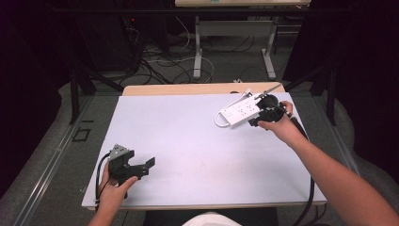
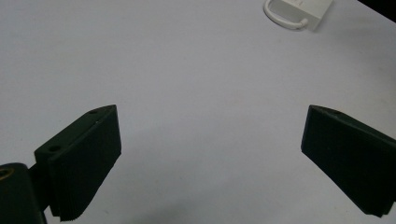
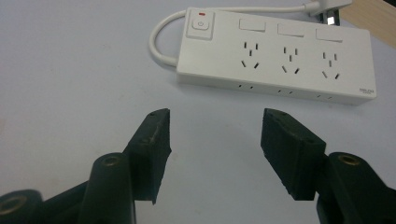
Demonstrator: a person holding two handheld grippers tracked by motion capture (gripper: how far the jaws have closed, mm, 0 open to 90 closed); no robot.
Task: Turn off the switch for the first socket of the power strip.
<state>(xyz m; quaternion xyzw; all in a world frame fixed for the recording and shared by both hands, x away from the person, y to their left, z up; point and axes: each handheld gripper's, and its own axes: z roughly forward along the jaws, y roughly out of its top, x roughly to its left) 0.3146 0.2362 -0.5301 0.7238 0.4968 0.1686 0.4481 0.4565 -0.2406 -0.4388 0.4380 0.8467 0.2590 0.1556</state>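
A white power strip (image 1: 237,113) with three sockets lies flat at the back right of the white table top (image 1: 197,141). In the right gripper view the power strip (image 3: 280,51) shows a rocker switch (image 3: 200,24) at its left end and a looping white cable (image 3: 161,35). My right gripper (image 1: 255,117) is just on the near side of the strip, and the right gripper (image 3: 217,116) is open with nothing between its jaws. My left gripper (image 1: 147,167) hovers near the front left corner. Its jaws (image 2: 210,116) are spread wide over bare table, far from the strip's end (image 2: 299,9).
A strip of bare wood (image 1: 197,88) shows along the table's back edge. The strip's plug (image 3: 327,9) lies near it. Beyond the table, loose cables (image 1: 164,61) cover the floor around another table's legs (image 1: 197,47).
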